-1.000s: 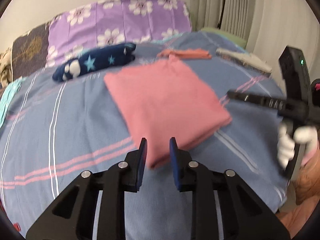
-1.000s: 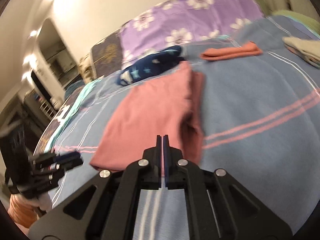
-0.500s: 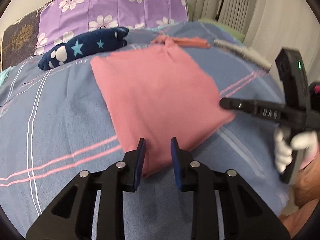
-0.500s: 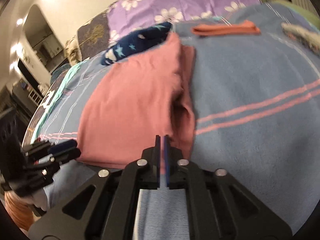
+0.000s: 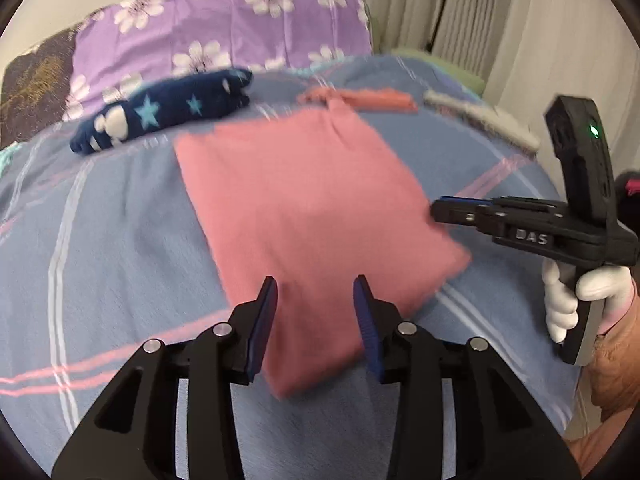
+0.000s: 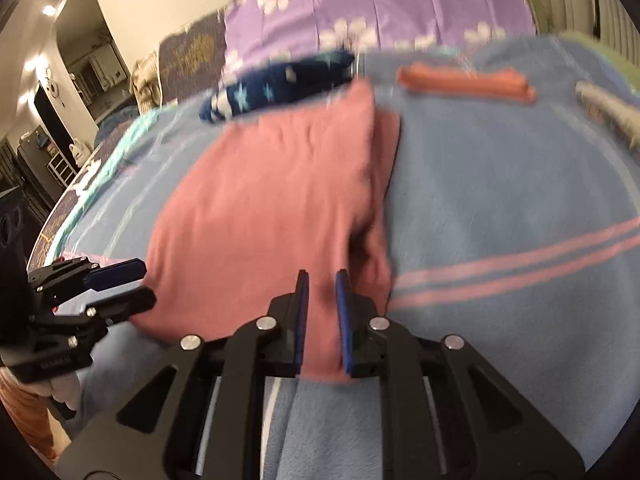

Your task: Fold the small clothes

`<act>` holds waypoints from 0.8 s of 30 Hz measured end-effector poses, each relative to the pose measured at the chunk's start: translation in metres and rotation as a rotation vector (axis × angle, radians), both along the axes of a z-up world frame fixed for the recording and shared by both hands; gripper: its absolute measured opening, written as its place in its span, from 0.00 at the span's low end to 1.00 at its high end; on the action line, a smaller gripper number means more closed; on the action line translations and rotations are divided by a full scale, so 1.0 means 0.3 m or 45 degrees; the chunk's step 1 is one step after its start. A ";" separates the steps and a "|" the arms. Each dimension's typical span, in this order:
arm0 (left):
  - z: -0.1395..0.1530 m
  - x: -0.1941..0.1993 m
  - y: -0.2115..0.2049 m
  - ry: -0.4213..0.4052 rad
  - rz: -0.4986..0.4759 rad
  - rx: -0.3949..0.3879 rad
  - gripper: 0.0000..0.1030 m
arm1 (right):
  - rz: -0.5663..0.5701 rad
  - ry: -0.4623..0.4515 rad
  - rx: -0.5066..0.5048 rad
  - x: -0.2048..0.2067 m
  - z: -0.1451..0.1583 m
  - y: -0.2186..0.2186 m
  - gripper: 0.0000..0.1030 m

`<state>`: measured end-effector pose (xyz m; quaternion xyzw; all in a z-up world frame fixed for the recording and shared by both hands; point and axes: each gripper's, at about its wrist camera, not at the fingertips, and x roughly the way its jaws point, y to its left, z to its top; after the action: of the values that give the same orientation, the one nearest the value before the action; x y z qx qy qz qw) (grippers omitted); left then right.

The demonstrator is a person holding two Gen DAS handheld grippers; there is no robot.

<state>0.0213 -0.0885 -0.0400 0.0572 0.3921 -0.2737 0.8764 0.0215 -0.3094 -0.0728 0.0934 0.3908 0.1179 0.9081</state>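
Observation:
A folded pink garment (image 5: 312, 200) lies flat on the blue striped bedspread (image 5: 100, 220). My left gripper (image 5: 315, 300) hovers over its near corner with the jaws opening; the cloth shows in the gap and the pads do not press it. The right gripper (image 5: 436, 212) comes in from the right, tips at the garment's right edge, held by a white-gloved hand (image 5: 568, 296). In the right wrist view the right gripper (image 6: 322, 280) sits over the pink garment's (image 6: 260, 200) near edge, jaws opening a little, the cloth loose between them. The left gripper (image 6: 142, 286) is at the garment's left corner.
At the back of the bed lie a navy star-patterned garment (image 5: 160, 116), a folded orange cloth (image 5: 360, 98) and a pale folded cloth (image 5: 480, 120). A purple floral pillow (image 5: 224, 36) stands behind them. Curtains hang at the far right.
Both grippers have come in over the pink garment's near edge. The left jaws have spread wider. The right jaws, shut before, now stand slightly apart.

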 end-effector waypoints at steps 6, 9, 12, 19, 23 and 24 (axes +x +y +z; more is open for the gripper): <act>0.022 0.111 0.015 -0.007 0.086 -0.043 0.39 | 0.018 -0.092 -0.018 0.127 0.109 -0.046 0.33; -0.026 0.123 -0.005 0.034 0.083 -0.031 0.40 | -0.019 -0.025 0.029 0.233 0.097 -0.084 0.34; -0.078 0.113 -0.019 0.044 0.075 0.003 0.44 | -0.018 0.018 0.085 0.322 0.081 -0.098 0.34; -0.107 0.080 -0.046 -0.012 0.032 0.058 0.55 | -0.004 0.105 0.146 0.504 0.001 -0.071 0.05; -0.115 0.077 -0.044 -0.019 0.034 0.059 0.56 | -0.184 0.076 0.006 0.488 -0.060 -0.120 0.00; -0.117 0.078 -0.042 -0.016 0.034 0.057 0.56 | -0.253 0.091 -0.068 0.488 -0.084 -0.138 0.00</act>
<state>0.0448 -0.1011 -0.0750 0.0731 0.3934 -0.2528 0.8809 0.1678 -0.3509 -0.0979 0.1114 0.4149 0.0133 0.9029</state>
